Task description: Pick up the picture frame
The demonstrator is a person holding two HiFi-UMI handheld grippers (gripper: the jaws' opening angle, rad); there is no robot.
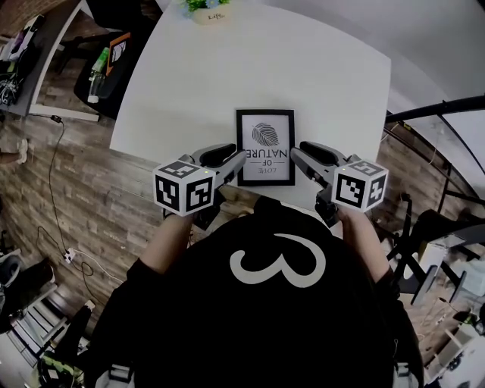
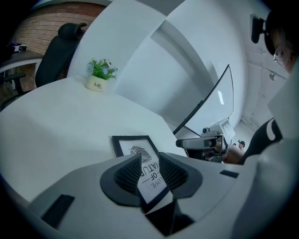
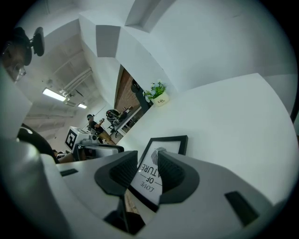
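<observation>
step: approach done, grasp not yet made; the picture frame is judged not lifted.
picture frame: black-bordered print with a leaf and "LOVE OF NATURE", laid flat on the white table, close to the near edge, between the two grippers.
left gripper: held at the frame's left long edge, low by the near corner; tip just beside or touching the border, which one cannot be told.
left jaws: parted, with a narrow gap between the ribbed pads; the frame's near corner is seen through the gap, nothing clamped.
right gripper: held at the opposite long edge, mirrored to the left one.
right jaws: parted likewise, pads off the frame; the print is seen through the gap, nothing pinched.
marker cubes: one on each gripper, back by the hands.
potted plant: at the far table edge, well apart from the frame, not involved.
next move (judged): one border must be got between a pair of jaws. As the frame lies flat, a jaw has to be slid under it, or the frame drawn over the near table edge. Then it is pinched and raised level.
risk (judged): the flat frame may be pushed along the smooth top instead of being caught.
</observation>
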